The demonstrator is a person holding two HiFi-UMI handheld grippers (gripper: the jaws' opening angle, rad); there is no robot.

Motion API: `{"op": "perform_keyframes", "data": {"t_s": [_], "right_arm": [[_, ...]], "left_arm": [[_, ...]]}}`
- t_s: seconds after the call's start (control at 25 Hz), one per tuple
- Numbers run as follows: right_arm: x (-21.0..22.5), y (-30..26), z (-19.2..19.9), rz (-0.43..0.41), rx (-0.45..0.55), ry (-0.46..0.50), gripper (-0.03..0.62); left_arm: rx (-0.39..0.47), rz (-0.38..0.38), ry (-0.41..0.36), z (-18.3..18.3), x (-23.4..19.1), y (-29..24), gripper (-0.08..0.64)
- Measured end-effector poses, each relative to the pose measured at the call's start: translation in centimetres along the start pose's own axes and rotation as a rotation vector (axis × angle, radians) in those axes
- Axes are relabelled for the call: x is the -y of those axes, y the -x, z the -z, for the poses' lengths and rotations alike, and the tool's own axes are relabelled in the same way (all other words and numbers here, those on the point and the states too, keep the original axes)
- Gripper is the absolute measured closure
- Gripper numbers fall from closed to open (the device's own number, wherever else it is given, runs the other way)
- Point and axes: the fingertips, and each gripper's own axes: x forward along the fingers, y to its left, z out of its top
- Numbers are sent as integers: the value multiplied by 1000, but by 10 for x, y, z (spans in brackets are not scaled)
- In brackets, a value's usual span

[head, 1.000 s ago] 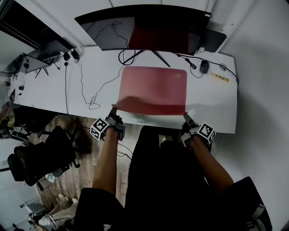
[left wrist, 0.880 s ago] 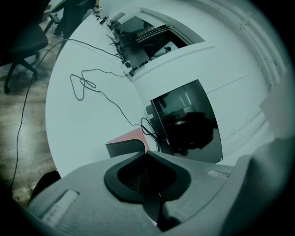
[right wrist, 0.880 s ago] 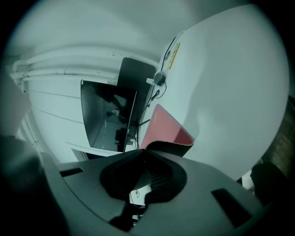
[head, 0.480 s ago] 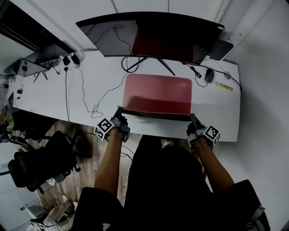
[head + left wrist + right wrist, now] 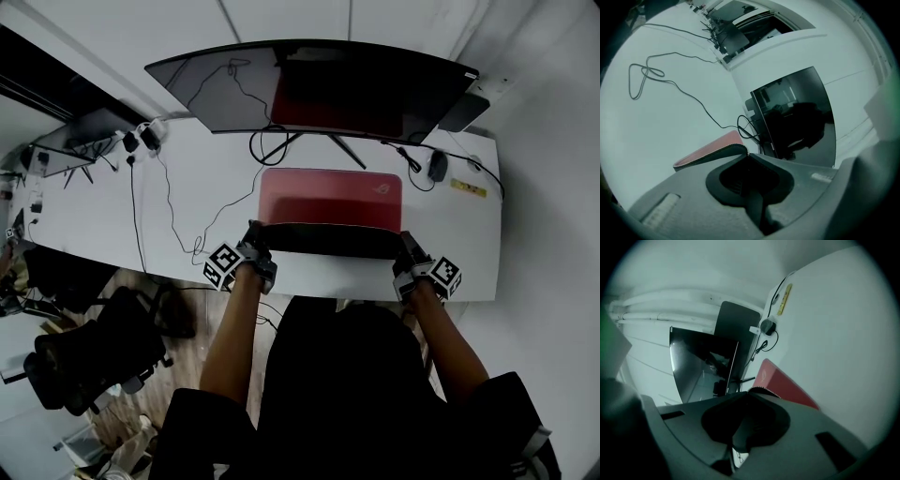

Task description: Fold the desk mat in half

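The red desk mat lies on the white desk in front of the monitor. Its near edge is lifted and curled toward the monitor, so the dark underside faces me. My left gripper is shut on the mat's near left corner. My right gripper is shut on the near right corner. In the left gripper view the mat's corner runs into the closed left gripper. The right gripper view shows the red mat meeting the closed right gripper.
A wide curved monitor stands on a stand right behind the mat. Black cables loop over the desk's left half. A mouse and a yellow label lie at the back right. An office chair stands on the floor at lower left.
Both grippers have carried the mat's near edge up and toward the monitor. Less red top surface shows, and the dark underside has turned into view.
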Motion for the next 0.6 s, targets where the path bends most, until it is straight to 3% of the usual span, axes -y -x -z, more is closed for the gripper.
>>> {"op": "perform_keyframes", "data": {"t_s": [0.6], "right_arm": [[8, -46, -27, 66, 45, 35, 578]], "left_arm": [[-101, -5, -37, -14, 5, -57, 529]]}}
